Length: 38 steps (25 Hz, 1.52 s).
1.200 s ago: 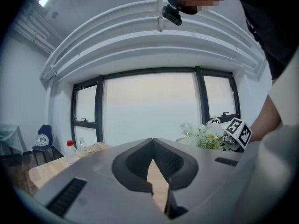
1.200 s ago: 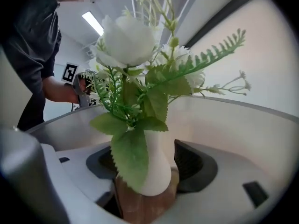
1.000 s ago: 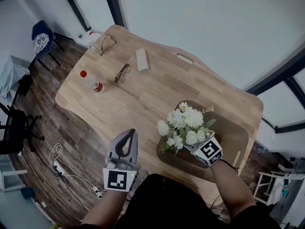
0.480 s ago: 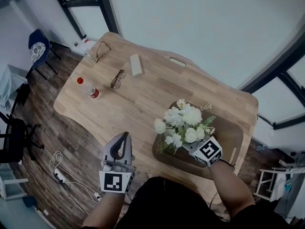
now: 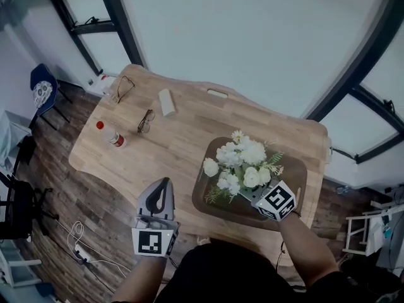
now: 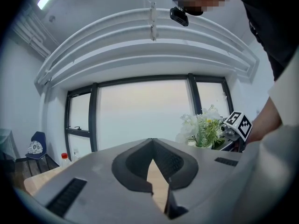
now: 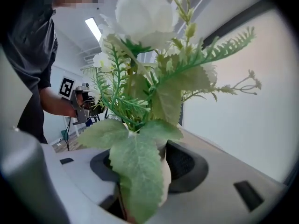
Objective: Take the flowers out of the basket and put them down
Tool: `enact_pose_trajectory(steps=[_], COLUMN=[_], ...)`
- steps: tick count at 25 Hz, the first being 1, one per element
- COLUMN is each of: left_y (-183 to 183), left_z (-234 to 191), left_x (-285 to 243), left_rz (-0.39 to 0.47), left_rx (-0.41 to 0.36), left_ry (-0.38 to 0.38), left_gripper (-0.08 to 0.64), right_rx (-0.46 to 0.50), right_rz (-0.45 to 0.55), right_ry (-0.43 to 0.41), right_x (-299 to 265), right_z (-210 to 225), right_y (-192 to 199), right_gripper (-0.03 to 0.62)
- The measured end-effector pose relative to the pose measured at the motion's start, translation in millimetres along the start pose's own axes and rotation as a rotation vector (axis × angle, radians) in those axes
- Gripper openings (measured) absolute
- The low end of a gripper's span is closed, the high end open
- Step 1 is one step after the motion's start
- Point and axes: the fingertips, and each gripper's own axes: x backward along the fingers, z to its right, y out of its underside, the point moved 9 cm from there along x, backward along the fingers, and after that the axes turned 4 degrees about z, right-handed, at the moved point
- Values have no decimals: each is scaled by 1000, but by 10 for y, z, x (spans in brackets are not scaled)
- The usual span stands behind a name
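A bunch of white flowers (image 5: pixel 243 163) with green leaves stands over the dark brown oval basket (image 5: pixel 297 169) on the right half of the wooden table (image 5: pixel 183 131). My right gripper (image 5: pixel 248 194) is at the bunch's base, shut on its pale stem wrap. In the right gripper view the flowers (image 7: pixel 149 78) fill the frame and rise from between the jaws (image 7: pixel 140 171). Whether the bunch is lifted off the basket I cannot tell. My left gripper (image 5: pixel 165 183) hovers at the table's near edge, shut and empty (image 6: pixel 152 143). From there the flowers (image 6: pixel 202 127) show at the right.
On the left half of the table lie a red-capped bottle (image 5: pixel 110 134), two pairs of glasses (image 5: pixel 146 120) (image 5: pixel 123 87) and a white case (image 5: pixel 166 101). A small white piece (image 5: pixel 217 93) lies near the far edge. A blue chair (image 5: pixel 41 93) stands on the floor at the left.
The head view has shifted, so the table sits a little further left. The right gripper stays at the base of the flowers. The left gripper has drawn slightly back toward the person.
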Motion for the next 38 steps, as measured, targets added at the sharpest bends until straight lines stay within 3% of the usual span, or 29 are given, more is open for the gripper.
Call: enact_pose_trajectory(steps=[18, 26, 38], left_y=[-310, -407, -510], left_z=[266, 481, 933], left_x=[-279, -475, -779], left_rz=[69, 136, 169], left_rx=[-55, -23, -20], left_ry=[171, 242, 390], left_gripper=[5, 5, 5], right_rx=[22, 41, 50], right_rz=[90, 127, 163], right_ry=[166, 287, 448], right_x=[683, 1157, 1778], right_z=[-42, 38, 89], right_y=[-464, -637, -685], right_gripper=[253, 253, 253])
